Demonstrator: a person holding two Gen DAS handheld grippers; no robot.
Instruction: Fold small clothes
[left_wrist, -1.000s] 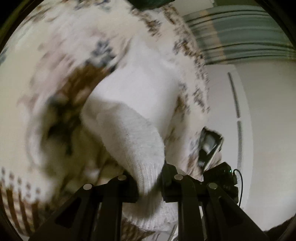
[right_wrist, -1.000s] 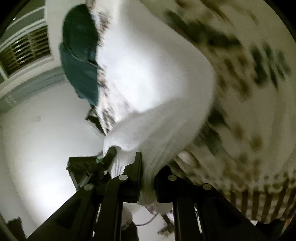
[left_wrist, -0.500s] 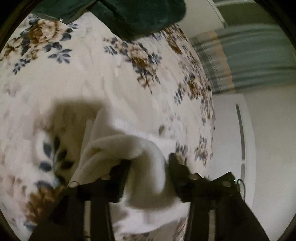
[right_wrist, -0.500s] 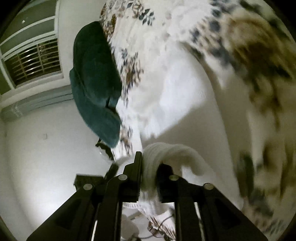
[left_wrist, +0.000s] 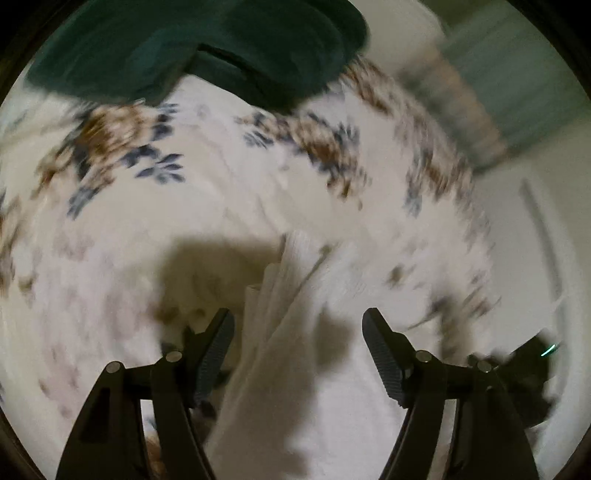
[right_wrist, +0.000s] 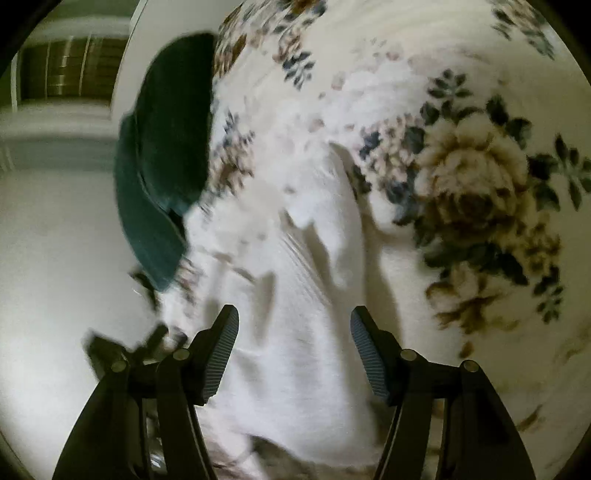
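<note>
Item: white garment (left_wrist: 295, 369), ribbed knit, lying on the floral bedspread (left_wrist: 147, 229). It sits directly ahead of and beneath both grippers, with its layered edge showing in the left wrist view.

Left gripper (left_wrist: 297, 328): jaws spread wide, holding nothing; the white garment (right_wrist: 306, 332) runs up between the fingers, its long axis roughly in line with them and leaning slightly right.

Right gripper (right_wrist: 293, 326): jaws likewise spread, holding nothing; cloth fills the gap and stretches away forward.

Other: dark green garment (left_wrist: 207, 48), folded, at the far end of the bed, well apart from the white one.

Judgement: both grippers are about equally near, one at each side of the cloth. Frames are blurred, so the exact fold state cannot be told.
</note>
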